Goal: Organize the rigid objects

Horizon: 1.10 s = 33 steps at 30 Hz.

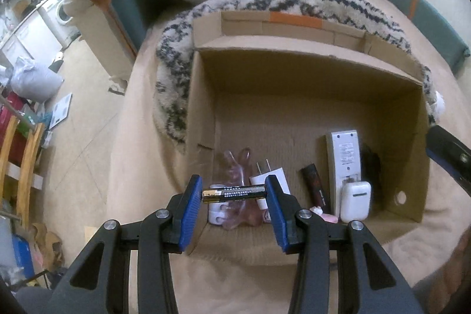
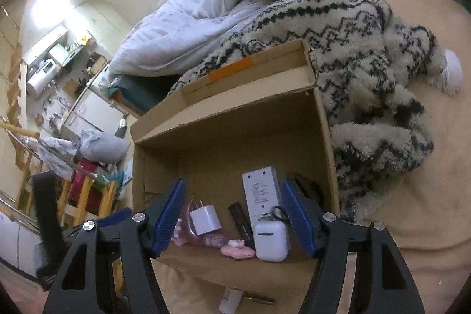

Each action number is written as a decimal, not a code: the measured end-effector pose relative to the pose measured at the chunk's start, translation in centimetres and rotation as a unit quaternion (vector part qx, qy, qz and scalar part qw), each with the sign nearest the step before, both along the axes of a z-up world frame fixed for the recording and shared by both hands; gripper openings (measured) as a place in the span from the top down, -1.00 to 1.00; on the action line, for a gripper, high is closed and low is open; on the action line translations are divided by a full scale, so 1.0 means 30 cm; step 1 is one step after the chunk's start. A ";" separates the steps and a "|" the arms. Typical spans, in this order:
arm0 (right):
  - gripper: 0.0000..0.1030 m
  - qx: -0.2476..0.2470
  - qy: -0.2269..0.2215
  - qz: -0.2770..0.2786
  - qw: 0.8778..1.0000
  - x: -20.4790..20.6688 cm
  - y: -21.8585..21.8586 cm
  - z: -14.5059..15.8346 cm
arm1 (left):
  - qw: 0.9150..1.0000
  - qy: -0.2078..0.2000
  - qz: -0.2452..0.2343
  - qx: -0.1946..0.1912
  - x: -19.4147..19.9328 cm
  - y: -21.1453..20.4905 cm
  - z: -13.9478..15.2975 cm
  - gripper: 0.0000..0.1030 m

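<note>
Pinched end to end between my left gripper's pads, the battery hangs crosswise over the cardboard box's near edge at six o'clock, ready to join the remote inside, while my right gripper hovers spread and empty.

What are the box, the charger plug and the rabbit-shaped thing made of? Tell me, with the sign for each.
Box: matte brown corrugated cardboard, with folded flaps and a raw cut edge.
Charger plug: smooth white plastic, slightly glossy, with two metal prongs.
Rabbit-shaped thing: translucent pinkish plastic or acrylic, judging by the light passing through it; which one can't be told.
</note>
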State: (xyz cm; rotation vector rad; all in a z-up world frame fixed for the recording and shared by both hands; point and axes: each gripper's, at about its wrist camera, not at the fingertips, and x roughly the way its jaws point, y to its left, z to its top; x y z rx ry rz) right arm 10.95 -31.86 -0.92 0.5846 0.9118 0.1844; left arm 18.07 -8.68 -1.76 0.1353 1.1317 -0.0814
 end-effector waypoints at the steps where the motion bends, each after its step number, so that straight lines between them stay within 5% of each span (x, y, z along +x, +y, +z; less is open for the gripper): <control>1: -0.41 0.000 0.004 0.003 1.000 0.000 0.005 -0.006 | 1.000 0.001 -0.001 0.003 0.012 -0.013 -0.012 0.22; 9: -0.41 -0.039 0.018 0.010 0.999 -0.001 0.045 -0.011 | 1.000 -0.005 -0.001 0.020 0.071 -0.070 -0.060 0.23; 17: -0.69 0.010 0.037 -0.015 0.999 -0.003 -0.005 -0.049 | 1.000 0.001 -0.005 0.029 0.093 -0.100 -0.082 0.21; 18: -0.74 0.016 0.041 -0.018 0.999 -0.001 -0.010 -0.054 | 1.000 0.007 -0.003 0.026 0.095 -0.097 -0.083 0.10; 19: -0.78 0.024 0.043 -0.021 0.999 -0.002 -0.015 -0.059 | 1.000 0.009 0.000 0.025 0.095 -0.095 -0.083 -0.23; 21: -0.94 0.033 0.043 -0.026 0.998 -0.006 -0.022 -0.062 | 1.000 0.000 0.005 0.025 0.085 -0.092 -0.069 -0.42; 33: -0.95 0.013 0.036 -0.020 0.999 -0.019 -0.002 -0.043 | 0.999 -0.025 -0.006 0.027 0.021 -0.068 0.013 -0.42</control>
